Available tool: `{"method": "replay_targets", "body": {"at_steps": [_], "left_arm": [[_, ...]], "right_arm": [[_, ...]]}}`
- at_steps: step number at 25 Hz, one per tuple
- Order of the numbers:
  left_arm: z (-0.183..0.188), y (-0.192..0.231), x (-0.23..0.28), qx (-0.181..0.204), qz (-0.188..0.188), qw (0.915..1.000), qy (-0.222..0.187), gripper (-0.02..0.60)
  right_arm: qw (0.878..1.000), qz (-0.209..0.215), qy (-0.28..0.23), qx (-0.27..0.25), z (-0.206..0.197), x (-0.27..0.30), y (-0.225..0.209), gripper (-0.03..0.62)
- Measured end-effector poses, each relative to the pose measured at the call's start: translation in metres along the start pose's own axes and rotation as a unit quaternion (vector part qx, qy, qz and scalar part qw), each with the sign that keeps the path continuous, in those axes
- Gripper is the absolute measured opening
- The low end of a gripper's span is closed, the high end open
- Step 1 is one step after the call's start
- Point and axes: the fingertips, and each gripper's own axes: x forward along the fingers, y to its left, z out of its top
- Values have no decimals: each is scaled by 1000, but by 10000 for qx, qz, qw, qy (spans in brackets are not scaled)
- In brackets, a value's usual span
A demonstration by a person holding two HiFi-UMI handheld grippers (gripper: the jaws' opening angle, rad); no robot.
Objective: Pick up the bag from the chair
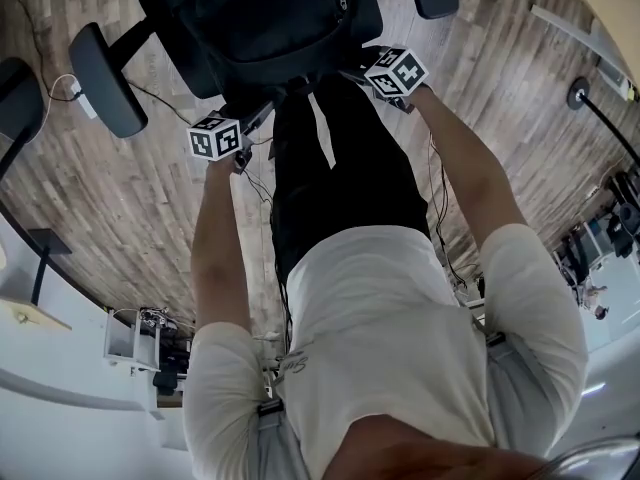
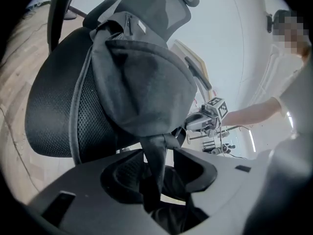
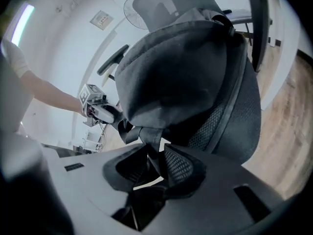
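You are stretching both arms toward one bag [image 1: 270, 18] on one chair [image 1: 105, 78]. Your left gripper [image 2: 156, 173] and right gripper [image 3: 151, 168] are each pinching its straps [image 2: 155, 155].

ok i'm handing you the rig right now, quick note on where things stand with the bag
Left claw: shut on a strap hanging from the bag's lower end.
Right claw: shut on the second strap, the same way.
Bag: on the chair, against its backrest. I can't tell whether its weight rests on the seat.
Done: both straps gripped.
Left: lift the bag clear of the chair, probably by raising both claws together.
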Motion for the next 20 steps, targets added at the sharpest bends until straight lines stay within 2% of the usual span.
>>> {"method": "replay_targets", "body": {"at_steps": [4,10,13,17,20], "left_arm": [[-5,-2,10,185,-168,9990,368,186],[-13,-2,18,342,-314,9961,755,186],[-9,-1,26,277,-380,9963,719,186],[0,0,32,186,-483,9973,513,186],[8,0,35,260,-614,9971,372,186]], "right_arm": [[9984,547,132,19,1,3,7,110],[9958,744,405,-344,-1,29,20,121],[9939,757,585,-541,-8,45,17,121],[9934,834,601,-505,-9,53,7,109],[9904,969,591,-790,-5,53,11,102]]}}
